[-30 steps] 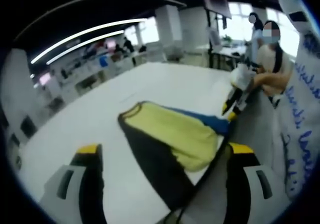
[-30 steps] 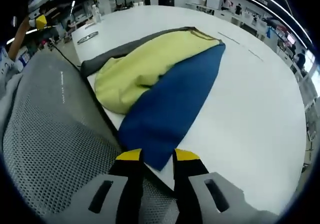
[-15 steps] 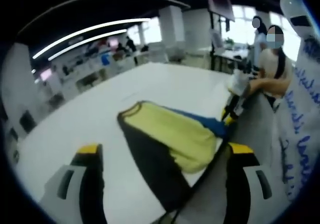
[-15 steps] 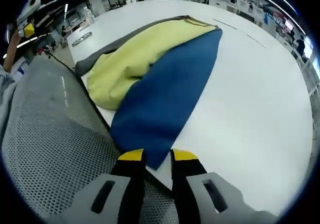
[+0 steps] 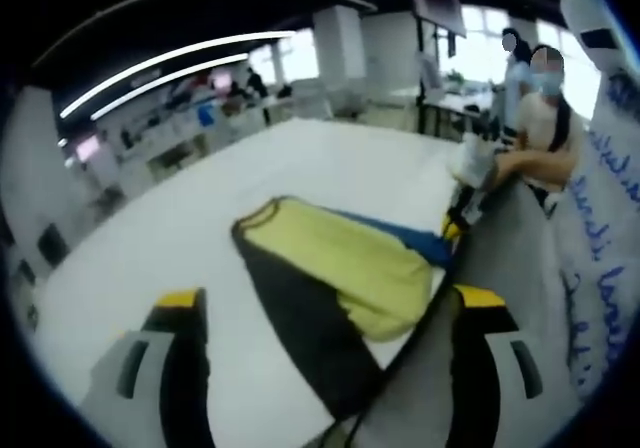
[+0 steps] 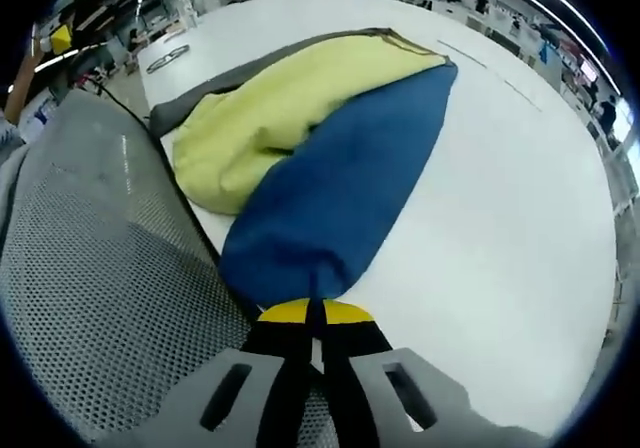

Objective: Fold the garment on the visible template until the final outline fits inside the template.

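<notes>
On the white table (image 6: 520,198), the garment (image 6: 330,158) lies as a long folded bundle in three colours: blue panel, yellow panel, dark grey panel side by side along its length. In the right gripper view its long axis runs from the narrow blue end just at the right gripper (image 6: 312,313) away toward the far collar end, leaning slightly to the right; the yellow part sits left of the blue, the grey strip beyond the yellow at the table's edge side. The right gripper has its yellow-tipped jaws pressed together at the blue tip of the garment (cloth seems pinched between them, the exact bite is hidden by the tips).

In the left gripper view the garment (image 5: 340,278) runs lengthwise across, collar end toward the left, the blue end toward the right where the right gripper (image 5: 455,230) meets it. Grey panel is nearest this camera, yellow in the middle, blue farthest. The left gripper (image 5: 325,303) hangs short of the garment with its jaws spread wide apart, nothing between them, the grey panel seen through the gap.

Beside the garment's near edge a grey mesh surface (image 6: 110,298) borders the table, a black line between them. Beyond the garment's blue end a person (image 5: 545,118) stands, arm reaching to the right gripper. Behind the table a hall with desks and ceiling light strips (image 5: 160,73), blurred.
</notes>
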The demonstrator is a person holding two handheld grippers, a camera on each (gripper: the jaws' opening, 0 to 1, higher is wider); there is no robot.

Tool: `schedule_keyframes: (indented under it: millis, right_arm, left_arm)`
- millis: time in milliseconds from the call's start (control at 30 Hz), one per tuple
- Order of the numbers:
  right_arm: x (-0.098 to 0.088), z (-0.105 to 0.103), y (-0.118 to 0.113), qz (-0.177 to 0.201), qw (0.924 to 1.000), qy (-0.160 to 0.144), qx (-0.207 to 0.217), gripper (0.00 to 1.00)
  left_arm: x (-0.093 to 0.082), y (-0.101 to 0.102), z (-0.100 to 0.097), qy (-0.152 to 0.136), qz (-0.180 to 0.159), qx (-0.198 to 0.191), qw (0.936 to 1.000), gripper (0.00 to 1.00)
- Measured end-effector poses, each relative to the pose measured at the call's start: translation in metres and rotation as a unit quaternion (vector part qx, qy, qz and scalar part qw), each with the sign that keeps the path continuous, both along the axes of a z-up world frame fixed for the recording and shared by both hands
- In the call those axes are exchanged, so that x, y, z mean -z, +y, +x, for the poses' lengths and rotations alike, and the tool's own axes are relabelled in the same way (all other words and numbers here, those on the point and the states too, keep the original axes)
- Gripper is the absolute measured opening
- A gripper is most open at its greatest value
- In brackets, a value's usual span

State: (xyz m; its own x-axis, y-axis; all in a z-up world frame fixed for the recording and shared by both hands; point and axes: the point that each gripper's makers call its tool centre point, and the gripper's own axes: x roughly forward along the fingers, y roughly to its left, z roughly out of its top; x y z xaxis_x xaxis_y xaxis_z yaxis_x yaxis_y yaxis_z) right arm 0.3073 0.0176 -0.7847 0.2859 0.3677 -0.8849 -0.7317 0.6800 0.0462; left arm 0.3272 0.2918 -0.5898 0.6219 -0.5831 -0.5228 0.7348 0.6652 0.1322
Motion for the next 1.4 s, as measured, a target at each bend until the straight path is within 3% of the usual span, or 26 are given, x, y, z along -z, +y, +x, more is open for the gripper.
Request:
schedule_keyframes:
  millis: [100, 367, 633, 1033, 1400]
  right_arm:
    - [-0.009, 0.004, -0.008, 0.022, 0.9993, -0.005, 0.029, 0.03]
    - [-0.024, 0.015, -0.054, -0.011, 0.9968, -0.033, 0.072, 0.03]
    - [-0.043, 0.040, -0.105, -0.056, 0.9918, -0.061, 0.098, 0.03]
    - [-0.047, 0.067, -0.155, -0.071, 0.9832, -0.082, 0.146, 0.03]
    - [-0.056, 0.097, -0.209, -0.107, 0.9708, -0.106, 0.187, 0.03]
  left_arm:
    - [-0.001, 0.003, -0.001, 0.000, -0.002, -0.003, 1.0000, 0.98]
    - [0.000, 0.005, -0.002, 0.006, -0.006, -0.004, 1.0000, 0.97]
    - [-0.003, 0.006, 0.000, -0.002, -0.015, -0.009, 0.9998, 0.97]
    - [-0.003, 0.011, -0.003, 0.000, -0.013, -0.015, 0.9998, 0.97]
    - [-0.002, 0.007, -0.003, 0.007, -0.005, -0.008, 0.9999, 0.97]
